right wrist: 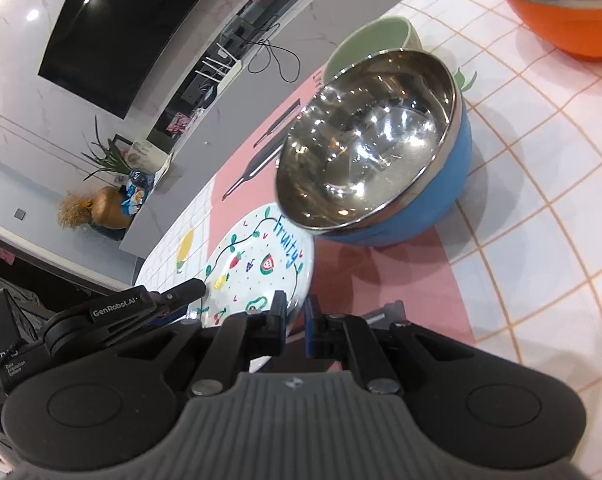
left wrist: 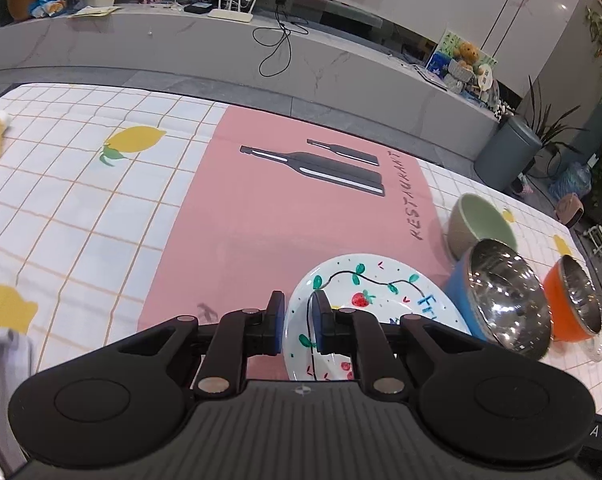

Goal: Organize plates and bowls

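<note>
**Both grippers pinch the painted plate rim**

The left hand-held gripper (left wrist: 297,326) has its pads closed on the near-left rim of the painted plate (left wrist: 375,304); the rim sits between the blue pads. In the right wrist view the right hand-held gripper (right wrist: 295,326) is clamped on the plate's (right wrist: 257,272) near-right edge, jaws almost fully together w/ the thin rim between them. The plate looks tilted and raised off the pink placemat (left wrist: 269,216), at the near edge of the tabletop (left wrist: 81,208).

Just beyond it: the blue bowl (right wrist: 433,196) w/ steel lining, tipped on its side. Behind that a green bowl (right wrist: 373,40); the orange bowl (right wrist: 569,32) stands further right, apart.

Doing this step well (my read):
- Keep both sides level; a thin glazed rim can slip out of narrow pads if one side dips.
- Move the two grippers together, no twist, else the rim levers out.
- Mind the blue bowl: its rim overhangs the plate's far edge in the right view, so clear it before going sideways.
- Set down flat on open mat, then release.

Writing:
- Plate: "Fruity" in blue, w/ strawberry, watermelon and vine drawings.
- Placemat: "RESTAURANT" beside two bottle shapes.
- Left gripper body, seen from the right view: "GenRobot.AI".
</note>
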